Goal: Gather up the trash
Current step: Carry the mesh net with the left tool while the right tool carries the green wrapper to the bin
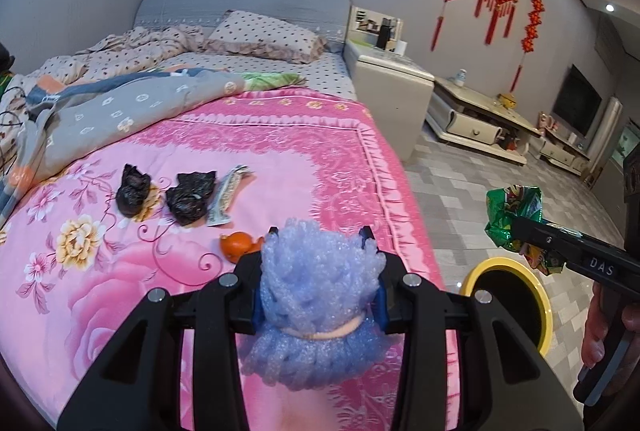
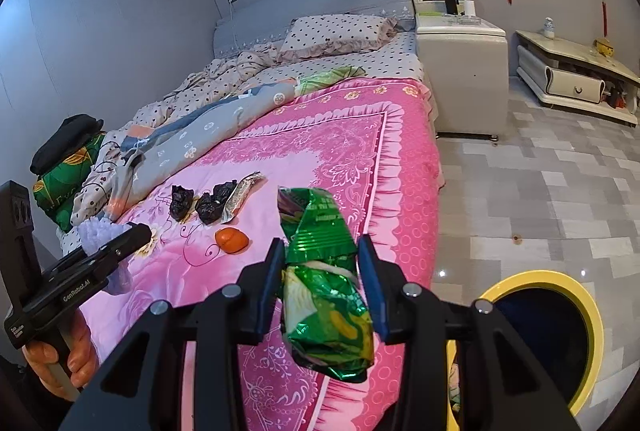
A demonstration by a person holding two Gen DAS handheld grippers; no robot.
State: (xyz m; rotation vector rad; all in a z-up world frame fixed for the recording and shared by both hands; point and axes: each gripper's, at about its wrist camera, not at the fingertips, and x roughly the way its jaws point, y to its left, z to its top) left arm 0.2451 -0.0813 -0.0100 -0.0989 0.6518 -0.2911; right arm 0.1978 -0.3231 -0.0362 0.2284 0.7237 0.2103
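My left gripper is shut on a purple foam net and holds it above the pink bedspread. My right gripper is shut on a crumpled green snack bag, held over the bed's edge, beside the yellow-rimmed trash bin; the bin also shows in the left wrist view. On the bedspread lie two black crumpled bags, a silver wrapper and an orange peel.
A rumpled grey quilt and pillow lie further up the bed. A white nightstand stands beside the bed, with a low TV cabinet beyond it. Tiled floor lies right of the bed.
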